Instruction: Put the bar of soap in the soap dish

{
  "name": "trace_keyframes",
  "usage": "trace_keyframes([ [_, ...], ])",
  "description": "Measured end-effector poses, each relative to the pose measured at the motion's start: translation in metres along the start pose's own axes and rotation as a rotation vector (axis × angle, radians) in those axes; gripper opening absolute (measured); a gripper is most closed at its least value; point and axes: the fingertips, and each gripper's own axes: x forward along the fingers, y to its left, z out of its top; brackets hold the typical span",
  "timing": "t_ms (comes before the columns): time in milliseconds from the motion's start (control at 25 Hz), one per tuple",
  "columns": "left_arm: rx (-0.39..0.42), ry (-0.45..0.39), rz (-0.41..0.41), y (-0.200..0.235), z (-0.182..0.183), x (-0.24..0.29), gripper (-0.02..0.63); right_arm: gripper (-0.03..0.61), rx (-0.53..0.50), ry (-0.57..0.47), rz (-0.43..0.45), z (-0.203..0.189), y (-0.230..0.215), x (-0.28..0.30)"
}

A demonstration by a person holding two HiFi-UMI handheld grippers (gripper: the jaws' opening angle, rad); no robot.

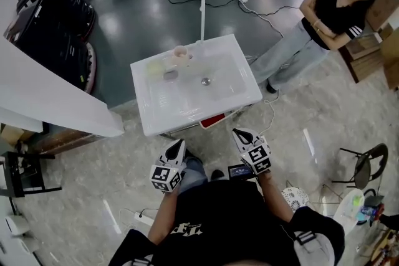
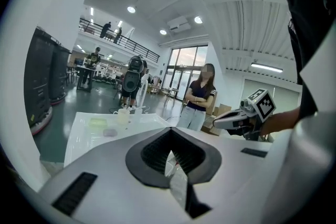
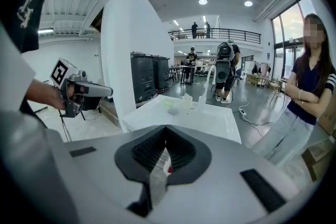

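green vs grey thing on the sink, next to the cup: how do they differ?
Colour: the green piece is pale yellow-green, the grey piece a dull mauve-grey.
Size: the green piece is broader, the grey piece smaller.
Place: the grey piece lies nearer the drain, the green piece nearer the left edge of the sink.
Shared: both lie flat by the cup, apart and untouched.

White sink (image 1: 187, 110), dark grey floor (image 1: 143, 3)
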Motion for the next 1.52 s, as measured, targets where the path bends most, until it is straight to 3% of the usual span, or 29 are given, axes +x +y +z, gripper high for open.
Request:
trace_keyframes([
  [320, -0.008, -0.021, -0.021, 0.077, 0.036, 0.053, 0.005, 0.008, 0.004, -0.004, -0.042, 0.062, -0.032, 0.075],
  [720, 0.034, 0.025, -0.073, 0.148, 0.071, 0.102, 0.005, 0.008, 0.018, 0.052, -0.027, 0.088, -0.052, 0.155],
  [880, 0.02, 0.055, -0.039, 0.173, 0.071, 0.112, 0.005, 0.008, -0.005, 0.082, 0.028, 0.088, -0.052, 0.184],
  [1280, -0.04, 0.156, 0.125, 0.228, 0.027, 0.165, 0.005, 0.009, -0.12, 0.154, 0.238, 0.069, -0.073, 0.281],
  [1520, -0.078, 0.206, 0.207, 0.262, 0.001, 0.196, 0.005, 0.009, -0.192, 0.174, 0.314, 0.066, -0.08, 0.336],
])
